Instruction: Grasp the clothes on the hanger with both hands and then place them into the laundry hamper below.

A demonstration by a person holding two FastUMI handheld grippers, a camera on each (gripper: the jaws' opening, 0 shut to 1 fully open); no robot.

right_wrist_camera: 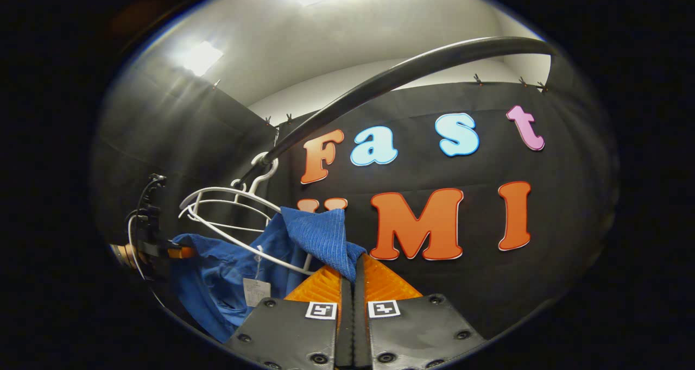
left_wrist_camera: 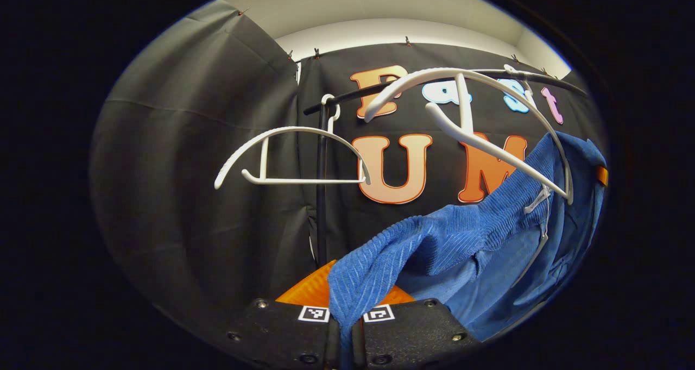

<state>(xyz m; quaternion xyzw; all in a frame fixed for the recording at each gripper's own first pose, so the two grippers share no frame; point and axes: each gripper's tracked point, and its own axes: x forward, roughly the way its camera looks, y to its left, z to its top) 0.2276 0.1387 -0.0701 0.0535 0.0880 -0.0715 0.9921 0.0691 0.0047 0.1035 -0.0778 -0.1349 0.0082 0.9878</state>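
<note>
Clothes: I see the blue top [left_wrist_camera: 467,234] half off its white hanger [left_wrist_camera: 488,120], under the black rail [right_wrist_camera: 391,76].
Left claw [left_wrist_camera: 346,326]: I have it pinched tight on a blue fold.
Right claw [right_wrist_camera: 347,283]: I have it pinched on another blue corner.
Spare hanger [left_wrist_camera: 288,158]: hangs bare beside the rail post.

A black clothes rail [left_wrist_camera: 342,98] runs across the booth on a black upright post [left_wrist_camera: 322,196]. In the right gripper view the rail [right_wrist_camera: 407,71] arcs overhead. Behind hangs the black cloth wall [left_wrist_camera: 190,169], creased and pinned along its top edge by small clips [left_wrist_camera: 407,41]. Above it shows a white wall strip [left_wrist_camera: 380,30] and a ceiling with two bright lights [right_wrist_camera: 201,57].
</note>
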